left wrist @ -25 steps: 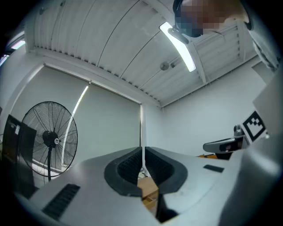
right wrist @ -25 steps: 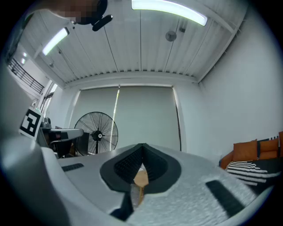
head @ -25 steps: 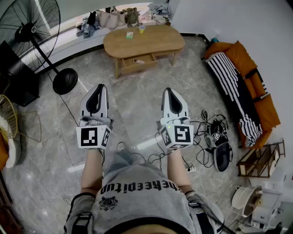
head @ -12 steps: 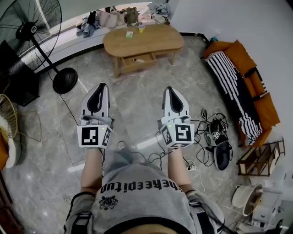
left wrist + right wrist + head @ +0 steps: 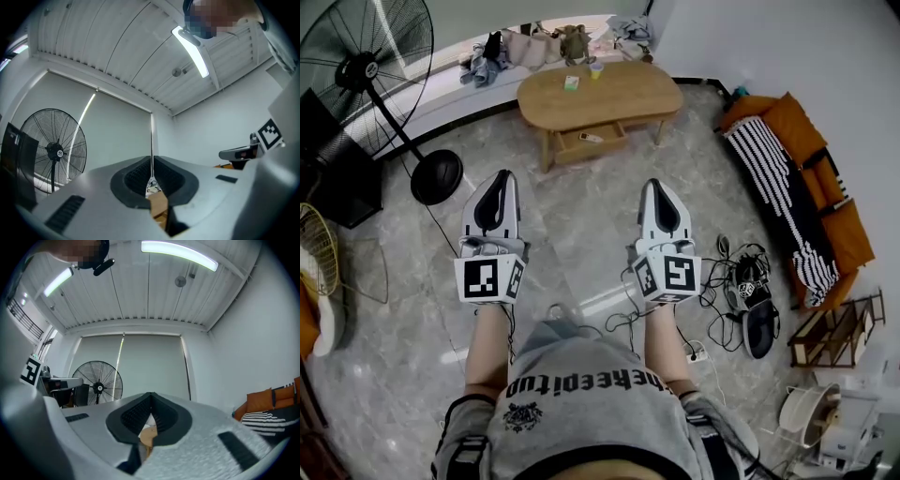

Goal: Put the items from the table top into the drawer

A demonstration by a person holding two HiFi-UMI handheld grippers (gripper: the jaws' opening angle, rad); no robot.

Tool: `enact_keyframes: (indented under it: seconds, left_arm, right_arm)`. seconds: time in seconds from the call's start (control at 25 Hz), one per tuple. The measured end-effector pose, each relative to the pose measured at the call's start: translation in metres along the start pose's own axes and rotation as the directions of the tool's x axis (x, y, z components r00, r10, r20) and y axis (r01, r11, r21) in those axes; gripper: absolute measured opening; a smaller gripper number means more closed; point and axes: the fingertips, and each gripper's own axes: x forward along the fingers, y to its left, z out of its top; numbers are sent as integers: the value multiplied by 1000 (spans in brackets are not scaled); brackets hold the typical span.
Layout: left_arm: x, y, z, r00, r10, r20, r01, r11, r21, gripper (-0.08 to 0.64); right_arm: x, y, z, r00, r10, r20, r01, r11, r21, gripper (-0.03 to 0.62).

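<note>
The whole room has slid a little down the head view since a second ago: the wooden table (image 5: 628,94) sits slightly lower and larger, so the person has drawn a bit nearer to it. Both grippers have edged forward with them, side by side and pointing at the table as before. The left gripper (image 5: 501,175) has its jaws pressed together at the tips with nothing between them. The right gripper (image 5: 655,184) is closed the same way and just as empty.

The grey marble floor (image 5: 581,216) fills most of the space. A big standing fan (image 5: 366,66) is at the left, its round base (image 5: 437,176) on the floor near the left gripper. An orange sofa (image 5: 797,131) with a black-and-white striped throw (image 5: 778,178) runs along the right wall. The oval table stands well ahead, against a ledge piled with bags and clothes (image 5: 534,42). Its drawer (image 5: 605,143) hangs open on the near side, with one small item (image 5: 590,138) lying inside. On the tabletop, at the far edge, are a small box (image 5: 571,82) and a cup (image 5: 596,69), close together but apart.

Between the grippers and the table the floor is bare. A tangle of cables (image 5: 741,272) lies just right of the right gripper, and a low rack (image 5: 834,328) stands beyond it.
</note>
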Motion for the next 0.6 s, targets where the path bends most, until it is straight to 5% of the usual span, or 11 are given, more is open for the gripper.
enact_keyframes:
  seconds: [0.6]
  left_arm:
    - [31,29,-35,1000,-21,-23,21,999,-33,20]
  right_arm:
    - [45,-2,-12,1000,-14,-13,14,1000,8,3]
